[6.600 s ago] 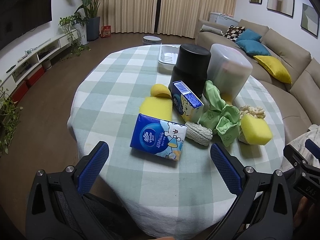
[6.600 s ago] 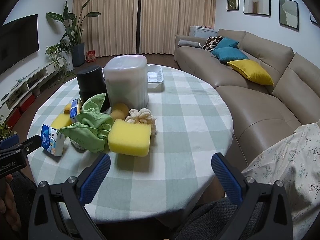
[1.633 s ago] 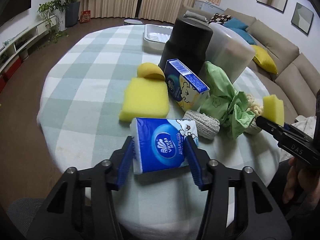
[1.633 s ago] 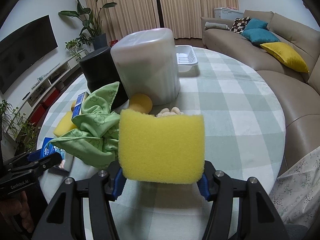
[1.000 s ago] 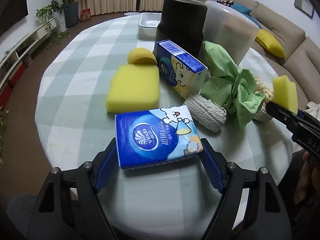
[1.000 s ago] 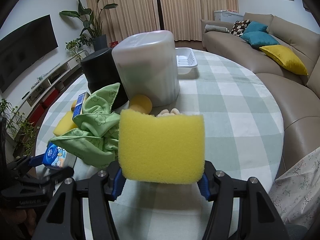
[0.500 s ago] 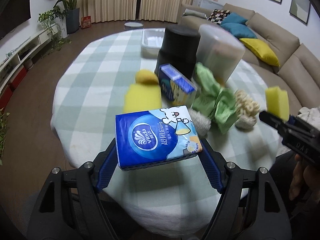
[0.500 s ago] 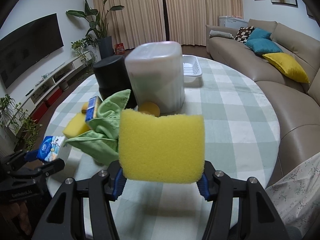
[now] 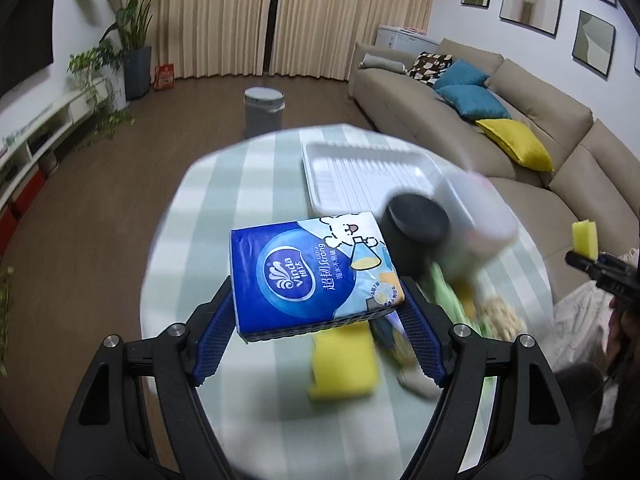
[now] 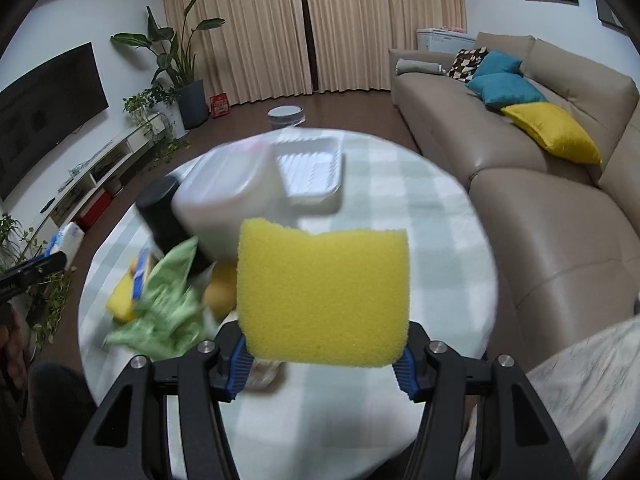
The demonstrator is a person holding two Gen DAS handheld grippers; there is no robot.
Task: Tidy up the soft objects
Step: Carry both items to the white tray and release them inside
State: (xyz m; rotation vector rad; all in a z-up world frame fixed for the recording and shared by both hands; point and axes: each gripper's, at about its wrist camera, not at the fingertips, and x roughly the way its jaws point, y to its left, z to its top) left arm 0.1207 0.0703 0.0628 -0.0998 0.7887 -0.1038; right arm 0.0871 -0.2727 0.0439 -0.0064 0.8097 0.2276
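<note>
My left gripper (image 9: 318, 332) is shut on a blue tissue pack (image 9: 312, 274) and holds it high above the round checked table (image 9: 224, 216). My right gripper (image 10: 322, 354) is shut on a yellow sponge (image 10: 322, 294), also lifted well over the table (image 10: 436, 216). The same sponge (image 9: 585, 239) shows small at the right edge of the left wrist view. Below lie a second yellow sponge (image 9: 344, 358), a green cloth (image 10: 168, 304), a small tissue box (image 10: 141, 276), a woven pad (image 9: 416, 380) and a beige fluffy piece (image 9: 500, 316), all blurred.
A black canister (image 9: 414, 232) and a frosted white bin (image 10: 224, 196) stand near the table's middle. A white tray (image 9: 360, 178) lies at the far side. A beige sofa (image 10: 540, 168) runs along the right; a floor bin (image 9: 264, 110) stands beyond the table.
Both grippers have risen and moved forward with their loads, so the table now looks smaller and lower. The tissue pack came off the tablecloth. Both grips are unchanged.
</note>
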